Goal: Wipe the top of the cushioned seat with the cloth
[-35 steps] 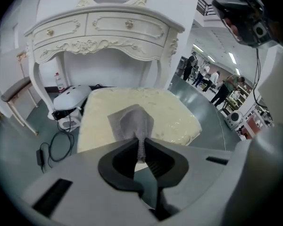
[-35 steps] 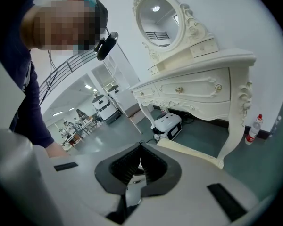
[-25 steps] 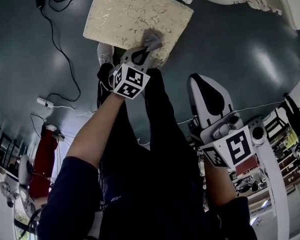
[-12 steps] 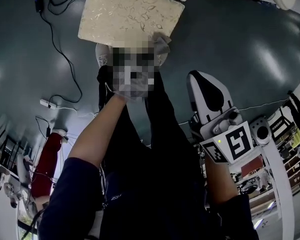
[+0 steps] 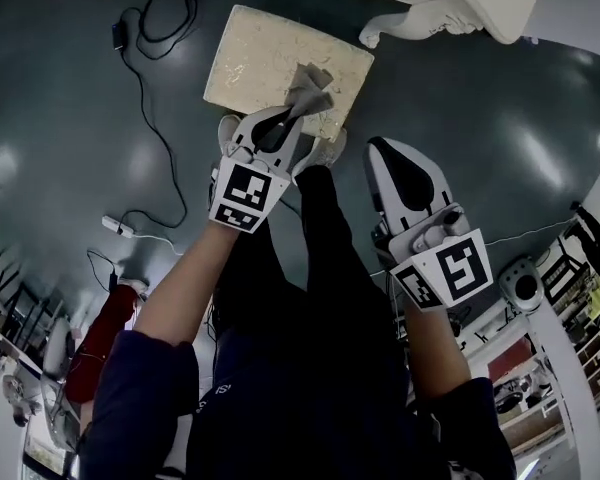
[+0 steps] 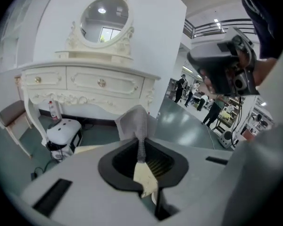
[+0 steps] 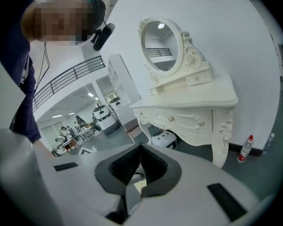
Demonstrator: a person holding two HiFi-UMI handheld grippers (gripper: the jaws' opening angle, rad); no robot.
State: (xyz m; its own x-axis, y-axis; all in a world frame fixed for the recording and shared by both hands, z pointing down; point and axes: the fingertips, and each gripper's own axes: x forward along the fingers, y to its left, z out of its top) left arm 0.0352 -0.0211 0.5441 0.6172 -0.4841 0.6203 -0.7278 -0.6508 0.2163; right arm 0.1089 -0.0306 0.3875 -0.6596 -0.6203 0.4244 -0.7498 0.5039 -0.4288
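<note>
The wiping stroke seems to be under way on the cushioned seat (image 5: 265, 63). At its near right edge the left gripper (image 5: 298, 108) is pinching the grey cloth (image 5: 308, 88) between fully closed jaws, though contact with the cream top is hard to confirm. The right gripper (image 5: 385, 150) is hanging idle, short of the seat, jaws together on nothing. Next, the cloth is probably needing a steady sweep toward the seat's far left. Around the seat a glossy dark floor (image 5: 500, 118) is spreading, beyond it a white dressing table (image 6: 92, 81) is standing, and left of it a black cable (image 5: 145, 93) is trailing.
</note>
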